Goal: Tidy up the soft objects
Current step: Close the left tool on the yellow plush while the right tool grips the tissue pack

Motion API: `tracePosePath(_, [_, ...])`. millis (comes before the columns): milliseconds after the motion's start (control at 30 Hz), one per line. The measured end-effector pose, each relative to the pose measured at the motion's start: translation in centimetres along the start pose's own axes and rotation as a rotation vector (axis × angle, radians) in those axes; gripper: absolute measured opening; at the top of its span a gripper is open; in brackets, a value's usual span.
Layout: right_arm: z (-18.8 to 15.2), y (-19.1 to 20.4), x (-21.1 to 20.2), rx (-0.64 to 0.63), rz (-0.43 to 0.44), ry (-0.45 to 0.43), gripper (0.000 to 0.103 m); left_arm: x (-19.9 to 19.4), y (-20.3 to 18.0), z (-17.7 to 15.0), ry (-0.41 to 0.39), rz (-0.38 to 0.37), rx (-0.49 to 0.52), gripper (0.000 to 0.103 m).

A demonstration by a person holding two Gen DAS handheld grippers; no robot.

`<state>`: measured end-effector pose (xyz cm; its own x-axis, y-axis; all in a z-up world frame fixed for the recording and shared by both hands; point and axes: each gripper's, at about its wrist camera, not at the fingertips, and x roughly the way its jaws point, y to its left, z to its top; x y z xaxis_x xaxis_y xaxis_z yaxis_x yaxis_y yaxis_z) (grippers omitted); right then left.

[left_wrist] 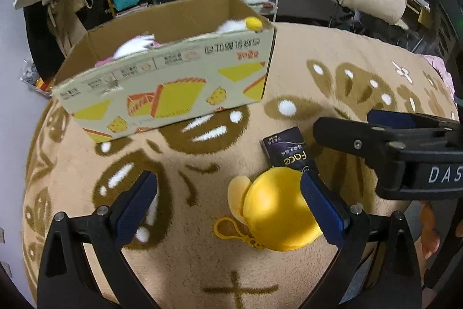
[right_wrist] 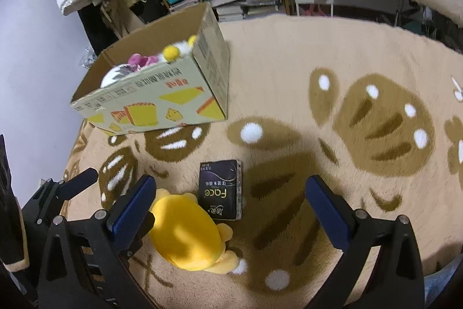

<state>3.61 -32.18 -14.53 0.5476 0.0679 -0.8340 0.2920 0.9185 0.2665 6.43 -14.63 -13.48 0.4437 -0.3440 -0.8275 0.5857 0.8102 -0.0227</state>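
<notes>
Both jaws released: left gripper (left_wrist: 228,202) beside yellow plush (left_wrist: 277,210), right gripper (right_wrist: 228,207) over dark pack (right_wrist: 221,189). Box (right_wrist: 156,100) beyond, holding toys (right_wrist: 144,60).

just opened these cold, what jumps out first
A bright yellow plush lies on the tan patterned rug, close in front of both open grippers, touching a dark tissue pack. Further back stands an open cardboard box with white, pink and yellow soft toys already inside.
</notes>
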Motion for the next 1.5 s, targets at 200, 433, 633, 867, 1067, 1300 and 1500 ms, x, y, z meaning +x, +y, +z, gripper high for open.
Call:
tracePosePath(200, [-0.1, -0.4, 1.7, 0.029, 0.002, 0.044, 0.103, 1.5, -0.1, -0.2, 0.052, -0.035, -0.003, 0.098])
tracePosePath(433, [-0.2, -0.7, 3.3, 0.041, -0.018, 0.092, 0.098, 2.8, -1.7, -0.6, 0.101, -0.061, 0.048, 0.098])
tracePosePath(633, [-0.4, -1.1, 4.5, 0.046, -0.027, 0.149, 0.095, 3.7, -1.9, -0.7, 0.126, -0.081, 0.024, 0.098])
tracePosePath(867, [-0.5, -0.8, 6.0, 0.037, -0.017, 0.182, 0.095, 5.2, -1.4, -1.0, 0.186, -0.157, -0.045, 0.098])
tracePosePath(1067, [-0.7, -0.1, 7.4, 0.029, -0.031, 0.202, 0.095, 5.8, -1.9, -1.2, 0.215, -0.209, -0.066, 0.085])
tracePosePath(1300, [-0.9, -0.1, 8.2, 0.037, -0.03, 0.201, 0.095, 5.7, -2.4, -1.2, 0.214, -0.257, -0.081, 0.061])
tracePosePath(1500, [-0.7, 0.6, 9.0, 0.006, -0.068, 0.181, 0.078, 5.2, -1.4, -1.2, 0.219, -0.271, -0.109, 0.055])
